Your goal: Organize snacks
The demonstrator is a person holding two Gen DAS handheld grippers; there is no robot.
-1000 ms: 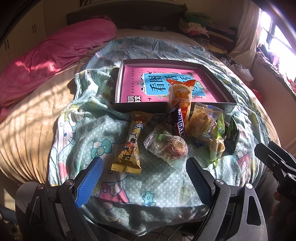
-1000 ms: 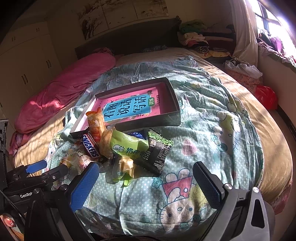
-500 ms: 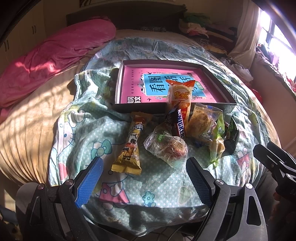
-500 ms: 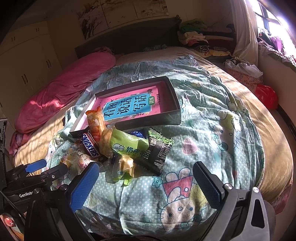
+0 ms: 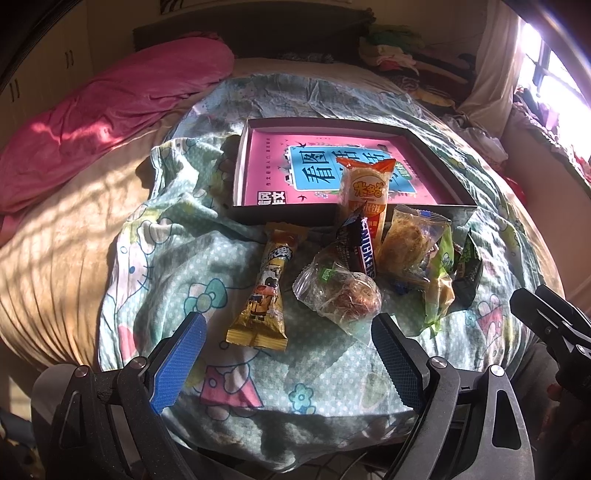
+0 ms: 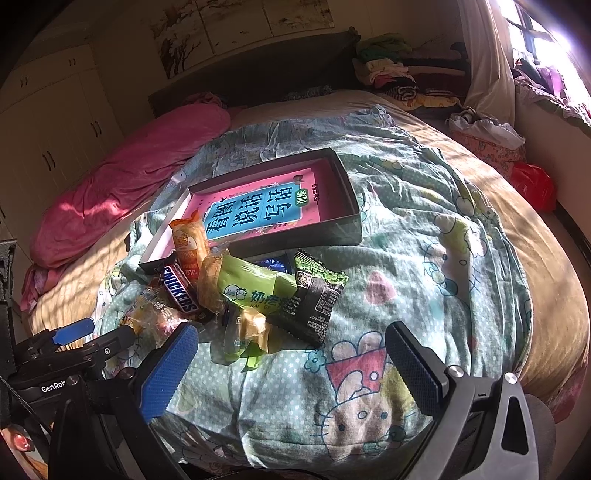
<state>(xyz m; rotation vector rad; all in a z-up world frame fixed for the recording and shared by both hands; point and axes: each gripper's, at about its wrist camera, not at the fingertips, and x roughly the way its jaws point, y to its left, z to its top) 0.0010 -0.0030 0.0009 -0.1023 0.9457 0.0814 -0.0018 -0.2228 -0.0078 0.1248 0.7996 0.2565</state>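
Note:
Several wrapped snacks lie in a pile on a patterned quilt [image 5: 184, 266] in front of a shallow dark box [image 5: 288, 216] with a pink book inside. A yellow bar [image 5: 264, 295] lies apart at the left. A clear-wrapped cake [image 5: 343, 293], a Snickers bar [image 5: 360, 243] [image 6: 181, 293], an orange rice cracker pack [image 5: 364, 195] [image 6: 188, 240] leaning on the box rim, a green pack [image 6: 255, 291] and a black pack [image 6: 317, 302] crowd together. My left gripper [image 5: 288, 350] hangs open just short of the yellow bar and the cake. My right gripper [image 6: 291, 354] is open, near the black pack.
A pink duvet [image 5: 110, 103] lies bunched at the far left of the bed. Clothes [image 6: 391, 70] are piled by the headboard, and a red bag [image 6: 535, 186] sits at the right beside the bed. Bright sun comes from the window [image 6: 543, 33].

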